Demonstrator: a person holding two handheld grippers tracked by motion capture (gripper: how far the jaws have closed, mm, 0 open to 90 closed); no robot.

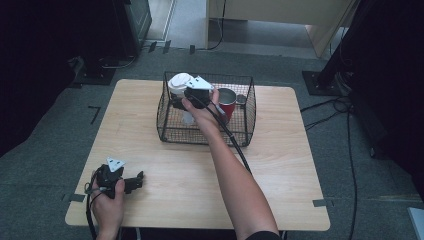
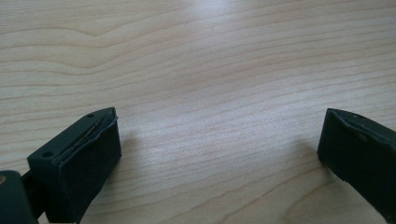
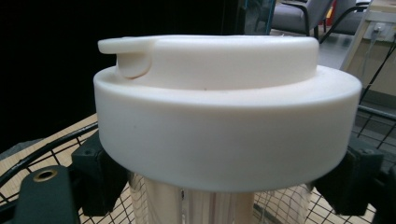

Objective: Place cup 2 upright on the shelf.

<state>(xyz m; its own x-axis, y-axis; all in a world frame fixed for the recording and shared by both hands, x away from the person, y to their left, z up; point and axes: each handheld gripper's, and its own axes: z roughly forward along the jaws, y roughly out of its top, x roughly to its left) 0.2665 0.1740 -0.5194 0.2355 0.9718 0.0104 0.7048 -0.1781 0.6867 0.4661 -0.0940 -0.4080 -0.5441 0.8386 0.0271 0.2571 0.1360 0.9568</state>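
Observation:
A clear tumbler with a white lid (image 1: 179, 82) stands upright at the back left of a black wire basket (image 1: 170, 131), its lid about level with the rim. My right gripper (image 1: 180, 99) reaches over the basket and is shut on the tumbler. In the right gripper view the jaws clamp the clear body just under the white lid (image 3: 224, 126), one on each side of my right gripper (image 3: 224, 186). My left gripper (image 1: 134, 182) lies low over the wooden table (image 1: 280, 165) at the front left. It (image 2: 219, 154) is open, with bare wood between its jaws.
A red cup (image 1: 227, 102) with a metal inside stands in the basket, right of the tumbler and near my right hand. The right gripper's cable (image 1: 235, 142) trails over the basket's front wall. Black stands and cables lie on the floor around the table.

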